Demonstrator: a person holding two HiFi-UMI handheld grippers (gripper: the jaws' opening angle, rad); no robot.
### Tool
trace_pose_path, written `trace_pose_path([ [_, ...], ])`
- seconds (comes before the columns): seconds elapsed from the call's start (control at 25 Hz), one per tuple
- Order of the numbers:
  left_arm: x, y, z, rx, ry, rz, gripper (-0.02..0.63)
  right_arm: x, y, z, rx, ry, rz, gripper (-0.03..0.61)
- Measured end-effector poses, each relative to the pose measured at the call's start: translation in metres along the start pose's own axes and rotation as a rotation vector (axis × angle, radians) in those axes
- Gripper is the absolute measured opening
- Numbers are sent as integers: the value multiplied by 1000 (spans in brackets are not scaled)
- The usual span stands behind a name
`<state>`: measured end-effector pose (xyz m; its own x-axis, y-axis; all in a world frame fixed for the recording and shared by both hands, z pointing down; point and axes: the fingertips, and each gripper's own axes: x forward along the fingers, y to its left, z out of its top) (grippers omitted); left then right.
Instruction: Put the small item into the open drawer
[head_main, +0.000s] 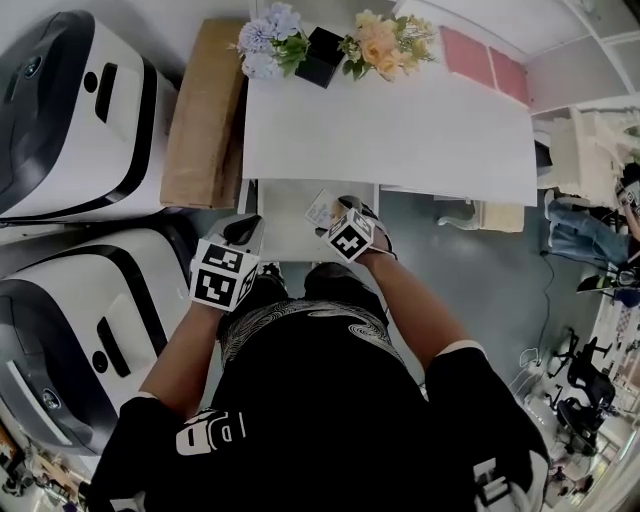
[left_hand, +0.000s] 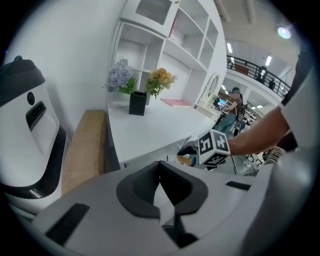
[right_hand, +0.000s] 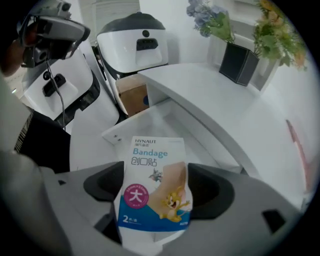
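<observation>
The small item is a bandage packet (right_hand: 155, 187) printed with a cartoon cat and mouse, and my right gripper (right_hand: 155, 200) is shut on its lower part. In the head view the packet (head_main: 322, 209) hangs over the open white drawer (head_main: 272, 215) under the white desk (head_main: 390, 130). The right gripper view looks down into that drawer (right_hand: 162, 122), with its front panel (right_hand: 117, 134) nearest. My left gripper (head_main: 243, 232) stays at the drawer's left edge. Its jaws (left_hand: 161, 192) are shut with nothing between them. From the left gripper view, the right gripper's marker cube (left_hand: 214, 148) and the packet (left_hand: 184, 160) show ahead.
Two large white and black machines (head_main: 70, 110) (head_main: 80, 330) stand on the left. A brown cardboard box (head_main: 205, 110) lies between them and the desk. A black vase with flowers (head_main: 322, 55) and a pink sheet (head_main: 485, 60) sit at the desk's far edge.
</observation>
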<state>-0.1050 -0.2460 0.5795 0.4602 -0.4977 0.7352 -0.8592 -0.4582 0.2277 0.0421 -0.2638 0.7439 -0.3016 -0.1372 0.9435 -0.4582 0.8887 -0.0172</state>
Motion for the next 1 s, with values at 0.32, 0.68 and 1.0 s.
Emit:
trace_pose_path([
  [0.32,-5,8,-7,-53,10,18,14,44,-1,-6,-85,84,27,396],
  [0.68,-9,9,-14,-109,24,32,14,88,-1,-13,-184,111,56,396],
  [1.0,-18,18,-35,-175,54,84,14,118,-3,-23,-307,156,56,396],
])
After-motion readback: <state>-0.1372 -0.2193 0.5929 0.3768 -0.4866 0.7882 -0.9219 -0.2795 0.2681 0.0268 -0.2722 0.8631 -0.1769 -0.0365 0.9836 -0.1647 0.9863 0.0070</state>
